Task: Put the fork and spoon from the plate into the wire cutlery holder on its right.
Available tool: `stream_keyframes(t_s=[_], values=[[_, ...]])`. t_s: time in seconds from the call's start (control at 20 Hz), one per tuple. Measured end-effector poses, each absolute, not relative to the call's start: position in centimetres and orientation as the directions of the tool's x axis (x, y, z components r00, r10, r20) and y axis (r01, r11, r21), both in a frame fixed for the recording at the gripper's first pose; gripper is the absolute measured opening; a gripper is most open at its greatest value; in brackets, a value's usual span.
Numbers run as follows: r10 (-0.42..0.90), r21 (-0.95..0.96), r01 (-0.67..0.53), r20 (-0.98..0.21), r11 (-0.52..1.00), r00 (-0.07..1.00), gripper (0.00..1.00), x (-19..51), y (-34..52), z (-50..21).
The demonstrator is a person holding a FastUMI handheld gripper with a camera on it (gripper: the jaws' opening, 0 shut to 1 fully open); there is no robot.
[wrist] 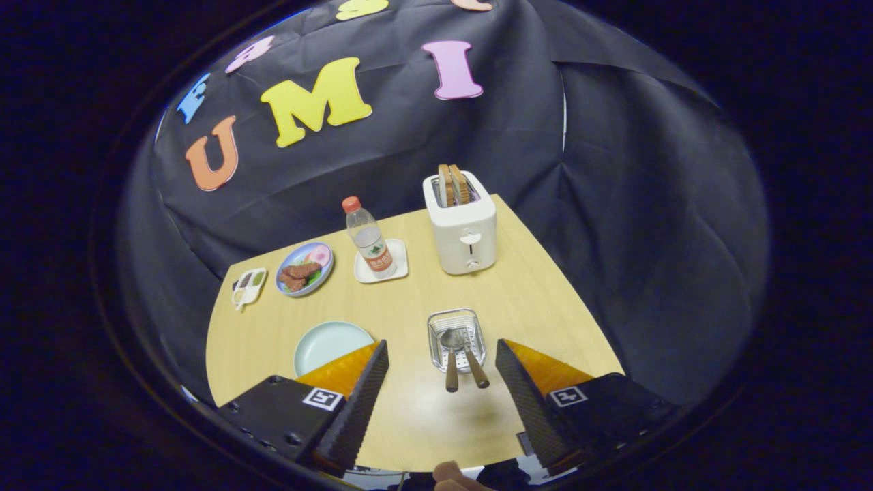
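Two utensils, the fork (475, 367) and the spoon (451, 354), already lie in the wire holder (456, 334), heads inside and wooden handles sticking out over its near rim toward the gripper (442, 368). Going left to right across the table (532, 300): a small sauce dish (248, 286) sits at the far left corner, then a plate of food (304, 267), a water bottle (367, 238) on a white coaster (380, 262), and a toaster (460, 221) by the far edge. Nearer, the pale plate (329, 344) lies bare, partly behind the left finger, with the holder to its right. The gripper's fingers are spread wide, holding nothing. Both handles lie between and just ahead of them, long axes running roughly along the fingers. The task looks done, so no grasp seems called for. The gripper hangs above the near edge, tilted downward.
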State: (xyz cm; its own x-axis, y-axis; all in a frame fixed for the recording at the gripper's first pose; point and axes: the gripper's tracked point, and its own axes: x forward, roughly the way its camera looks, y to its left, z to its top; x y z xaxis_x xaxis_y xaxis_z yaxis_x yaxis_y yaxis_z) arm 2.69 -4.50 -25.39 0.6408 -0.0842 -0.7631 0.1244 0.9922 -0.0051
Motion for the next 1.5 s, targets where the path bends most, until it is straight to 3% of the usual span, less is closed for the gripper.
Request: stream_keyframes(t_s=[0.05,0.6,1.1,1.5], values=[[-0.092,-0.020,0.117,-0.756,0.993,0.648,0.95,2.4,-4.3,-25.3],[-0.035,-0.126,-0.047,-0.578,0.991,0.815,0.98,-1.0,6.1,-17.1],[-0.025,-0.111,-0.001,-0.237,0.994,0.971,0.96,-4.7,9.6,-4.4],[-0.035,-0.128,0.013,-0.168,0.992,0.985,0.96,-5.0,6.7,-3.6]])
